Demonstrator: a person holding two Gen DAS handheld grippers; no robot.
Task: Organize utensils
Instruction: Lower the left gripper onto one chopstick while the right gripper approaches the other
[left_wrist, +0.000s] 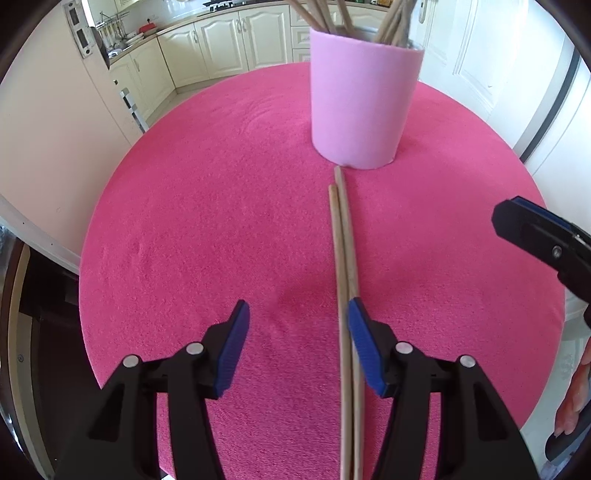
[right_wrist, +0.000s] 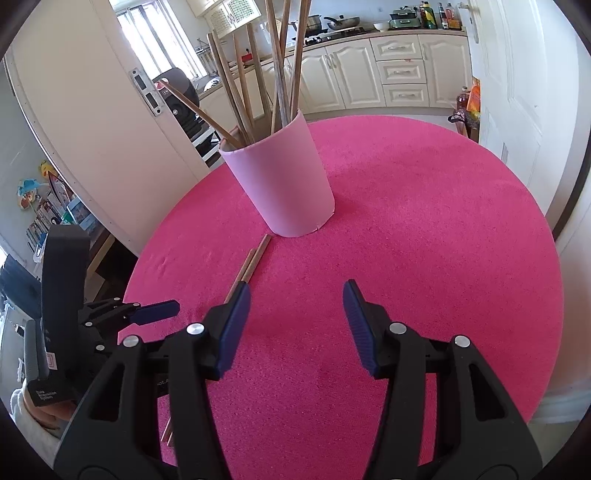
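Round bench (left_wrist: 207, 206) covered in pink cloth, pink cup (left_wrist: 364, 99) standing upright toward 12 o'clock, stuffed with wooden chopsticks (right_wrist: 280, 77) leaning out every way. Loose pair of chopsticks (left_wrist: 343, 251) lies flat on the cloth, side by side and touching, far tips just short of the cup's base at 12 o'clock, near ends running off toward 6 o'clock. Left gripper (left_wrist: 297, 341) hangs over the pair with fingers spread apart, nothing clamped: the pair passes inside the gap but hard against the right-hand blue pad (left_wrist: 364, 347), which overlaps the right stick in the left wrist view; contact or just above it, cannot tell. Left-hand pad is well clear of the sticks, bare cloth under it. Right gripper (right_wrist: 295, 326) also released, fingers parted over bare cloth, holding nothing; the loose pair sits at its 10 o'clock, outside the gap, disappearing behind its left finger (right_wrist: 231, 328). In the right wrist view the left gripper shows at 9 o'clock, a hand (right_wrist: 44, 410) around its handle. Right gripper tip pokes in at 3 o'clock of the left wrist view, apart from the sticks.
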